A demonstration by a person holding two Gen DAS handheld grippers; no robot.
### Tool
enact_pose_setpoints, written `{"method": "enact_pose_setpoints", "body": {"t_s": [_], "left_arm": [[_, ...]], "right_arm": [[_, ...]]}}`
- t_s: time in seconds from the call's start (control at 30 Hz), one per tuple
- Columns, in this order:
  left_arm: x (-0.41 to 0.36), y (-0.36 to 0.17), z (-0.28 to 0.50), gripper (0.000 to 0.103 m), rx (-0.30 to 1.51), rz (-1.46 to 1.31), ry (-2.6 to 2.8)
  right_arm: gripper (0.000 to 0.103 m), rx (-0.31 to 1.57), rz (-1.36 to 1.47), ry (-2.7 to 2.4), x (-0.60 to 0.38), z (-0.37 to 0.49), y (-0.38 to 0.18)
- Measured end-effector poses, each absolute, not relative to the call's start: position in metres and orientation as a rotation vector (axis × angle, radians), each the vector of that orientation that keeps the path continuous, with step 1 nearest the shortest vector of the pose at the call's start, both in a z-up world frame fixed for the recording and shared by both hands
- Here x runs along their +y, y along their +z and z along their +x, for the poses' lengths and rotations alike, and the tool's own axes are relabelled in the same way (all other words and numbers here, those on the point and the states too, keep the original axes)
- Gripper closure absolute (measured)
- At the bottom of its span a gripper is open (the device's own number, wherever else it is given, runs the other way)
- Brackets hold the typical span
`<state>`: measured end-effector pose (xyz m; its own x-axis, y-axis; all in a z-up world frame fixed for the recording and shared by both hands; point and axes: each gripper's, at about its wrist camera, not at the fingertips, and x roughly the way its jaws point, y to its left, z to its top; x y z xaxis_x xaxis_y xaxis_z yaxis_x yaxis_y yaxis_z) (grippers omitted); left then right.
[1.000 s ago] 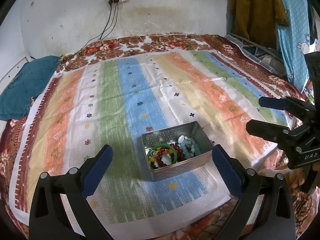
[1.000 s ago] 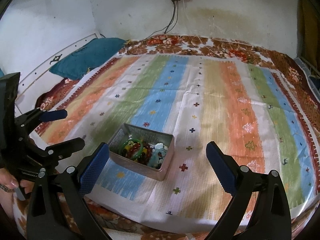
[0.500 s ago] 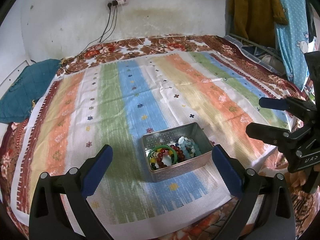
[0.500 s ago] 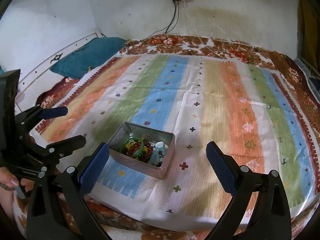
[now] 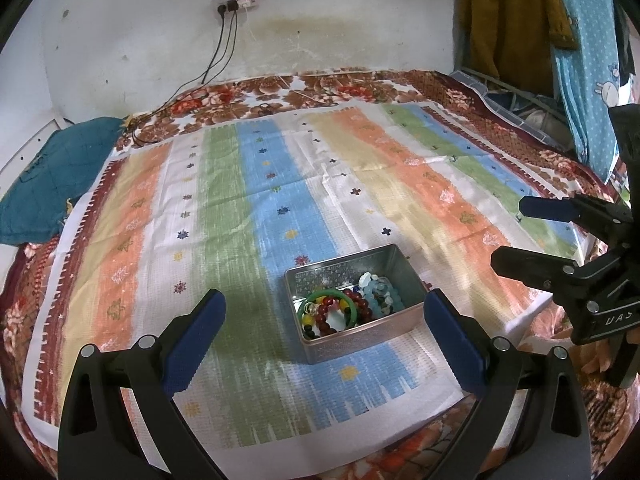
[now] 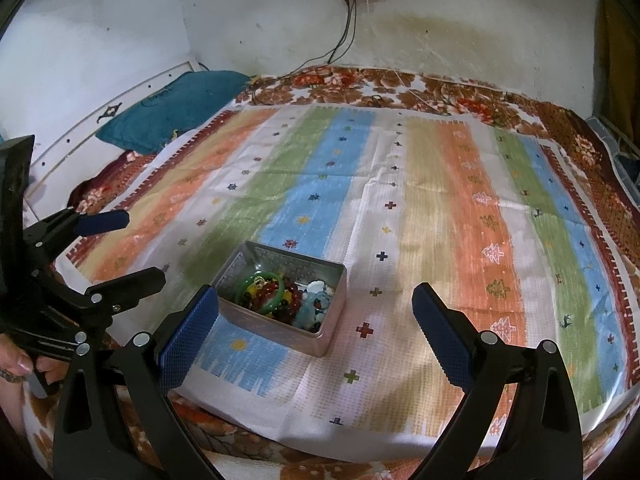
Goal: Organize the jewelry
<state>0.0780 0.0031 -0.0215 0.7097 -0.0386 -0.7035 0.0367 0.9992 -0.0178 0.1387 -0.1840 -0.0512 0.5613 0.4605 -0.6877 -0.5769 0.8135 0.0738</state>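
Ahead of you a striped cloth (image 5: 304, 184) in orange, green, blue and cream lies spread over a brown floral bedspread (image 5: 320, 88) on the bed. A teal pillow (image 5: 52, 176) rests at the bed's left edge. On the stained white wall (image 6: 460, 28) a power strip (image 5: 237, 0) has dark cables hanging to the bedspread. To your right hang a mustard garment (image 5: 516, 20) and a blue dotted fabric (image 5: 588, 60).
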Motion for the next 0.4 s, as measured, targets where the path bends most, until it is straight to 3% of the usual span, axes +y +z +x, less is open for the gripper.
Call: {"method": "enact_pose_setpoints", "body": {"t_s": [0.4], "left_arm": [[0.0021,-0.0225,0.078,0.006,0.78,0.012,-0.053]], "right_arm": [[0.005,0.761,-0.158,0.607,-0.1857,0.1396,-0.0516]]}}
